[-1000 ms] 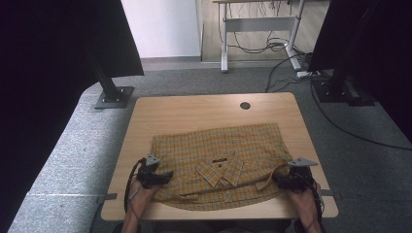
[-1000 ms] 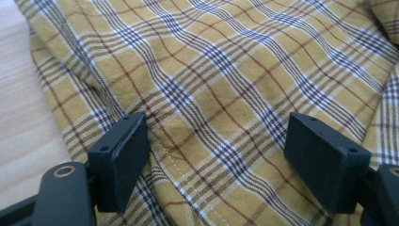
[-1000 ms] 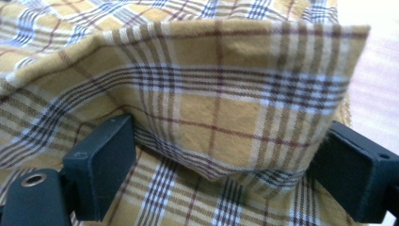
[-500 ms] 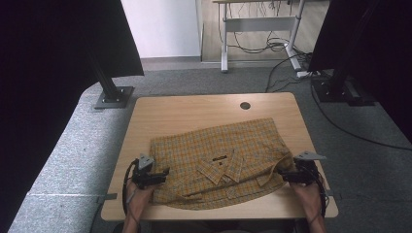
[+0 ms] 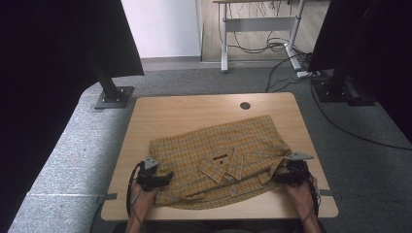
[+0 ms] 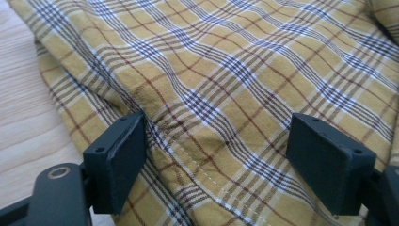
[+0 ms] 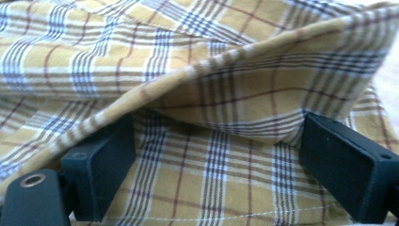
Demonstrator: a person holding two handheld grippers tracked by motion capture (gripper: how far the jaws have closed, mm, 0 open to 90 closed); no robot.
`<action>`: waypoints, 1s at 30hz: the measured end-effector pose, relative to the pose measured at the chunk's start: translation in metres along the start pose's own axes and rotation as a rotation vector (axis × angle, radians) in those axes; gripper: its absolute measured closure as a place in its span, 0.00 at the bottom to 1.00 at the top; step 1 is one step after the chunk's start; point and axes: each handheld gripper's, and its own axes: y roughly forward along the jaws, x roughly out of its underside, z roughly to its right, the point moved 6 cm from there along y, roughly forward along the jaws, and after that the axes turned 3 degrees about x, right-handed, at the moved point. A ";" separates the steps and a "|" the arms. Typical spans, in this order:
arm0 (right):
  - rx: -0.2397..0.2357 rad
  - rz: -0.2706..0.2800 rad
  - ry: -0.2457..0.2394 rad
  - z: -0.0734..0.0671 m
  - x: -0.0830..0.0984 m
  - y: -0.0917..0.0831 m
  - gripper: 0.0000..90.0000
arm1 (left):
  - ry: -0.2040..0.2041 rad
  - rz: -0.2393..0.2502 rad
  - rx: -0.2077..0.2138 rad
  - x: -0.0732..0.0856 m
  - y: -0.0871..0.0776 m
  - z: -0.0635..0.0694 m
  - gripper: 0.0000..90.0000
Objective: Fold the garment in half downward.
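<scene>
A yellow plaid shirt [image 5: 218, 141] lies spread and slightly skewed on the wooden table [image 5: 184, 111], its collar [image 5: 224, 167] toward the near edge. My left gripper [image 5: 170, 175] rests at the shirt's near left edge. In the left gripper view the left gripper [image 6: 216, 160] stands open, jaws wide over flat cloth [image 6: 226, 84]. My right gripper [image 5: 278, 178] is at the shirt's near right edge. In the right gripper view the right gripper [image 7: 219, 169] is open, its jaws have just opened slightly, and a raised fold of cloth [image 7: 244, 103] sits between them.
A round cable hole [image 5: 245, 105] lies near the table's far edge, beyond the shirt. Bare wood runs along the far and left sides. A black stand base [image 5: 114, 97] sits on the grey floor at the far left. Cables [image 5: 286, 73] lie beyond.
The shirt has gone from lying square to skewed, its far right corner now farther up the table. The right hand shifted right and then back left; the left hand barely moved.
</scene>
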 end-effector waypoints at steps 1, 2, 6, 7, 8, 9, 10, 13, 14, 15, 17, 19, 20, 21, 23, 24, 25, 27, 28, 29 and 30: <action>0.000 0.010 0.003 0.004 -0.001 0.002 0.12 | 0.000 -0.002 0.000 -0.001 0.001 0.001 0.22; -0.001 0.017 0.003 0.006 -0.002 0.004 0.12 | 0.000 0.000 0.001 -0.001 0.002 0.002 0.21; -0.009 0.016 -0.006 0.009 -0.003 0.004 0.11 | -0.006 0.001 0.006 -0.003 0.002 0.001 0.20; -0.010 0.009 -0.005 0.008 -0.003 0.003 0.12 | -0.009 0.005 0.006 -0.003 0.001 0.001 0.20; -0.012 0.006 -0.004 0.008 -0.003 0.002 0.12 | -0.007 0.013 0.005 -0.005 -0.001 0.000 0.20; -0.017 0.010 -0.005 0.008 -0.004 0.000 0.12 | -0.008 0.025 0.004 -0.006 -0.004 0.000 0.20; -0.020 0.017 -0.007 0.007 -0.004 -0.003 0.12 | -0.012 0.044 -0.001 -0.009 -0.009 -0.001 0.20; -0.025 0.043 -0.023 0.003 -0.009 -0.015 0.12 | -0.016 0.094 -0.023 -0.014 -0.023 -0.006 0.19; -0.025 0.043 -0.023 0.003 -0.009 -0.015 0.12 | -0.016 0.094 -0.023 -0.014 -0.023 -0.006 0.18; -0.023 0.047 -0.029 0.002 -0.010 -0.018 0.12 | -0.018 0.102 -0.044 -0.014 -0.028 -0.010 0.18; -0.022 0.049 -0.039 0.001 -0.010 -0.027 0.12 | -0.028 0.111 -0.069 -0.012 -0.035 -0.019 0.16; -0.022 0.051 -0.040 0.001 -0.010 -0.029 0.12 | -0.058 0.109 -0.084 -0.008 -0.040 -0.030 0.16; -0.020 0.050 -0.039 0.002 -0.009 -0.032 0.11 | -0.069 0.109 -0.089 -0.006 -0.041 -0.034 0.15; -0.020 0.049 -0.038 0.002 -0.008 -0.033 0.11 | -0.080 0.099 -0.100 -0.002 -0.043 -0.040 0.15; -0.026 0.047 -0.036 0.002 -0.003 -0.037 0.11 | -0.097 0.087 -0.117 0.004 -0.044 -0.048 0.16; -0.029 0.046 -0.038 0.002 0.002 -0.040 0.11 | -0.108 0.079 -0.121 0.007 -0.044 -0.052 0.16; -0.029 0.044 -0.038 0.003 0.004 -0.041 0.11 | -0.128 0.061 -0.129 0.013 -0.044 -0.057 0.16; -0.026 0.041 -0.030 0.006 0.010 -0.043 0.11 | -0.140 0.046 -0.135 0.018 -0.042 -0.061 0.16; -0.024 0.041 -0.025 0.007 0.012 -0.044 0.11 | -0.145 0.031 -0.141 0.021 -0.041 -0.063 0.16; -0.023 0.042 -0.016 0.010 0.015 -0.045 0.11 | -0.151 0.022 -0.144 0.023 -0.040 -0.065 0.15; -0.022 0.043 -0.006 0.012 0.018 -0.046 0.11 | -0.156 0.014 -0.145 0.025 -0.039 -0.067 0.15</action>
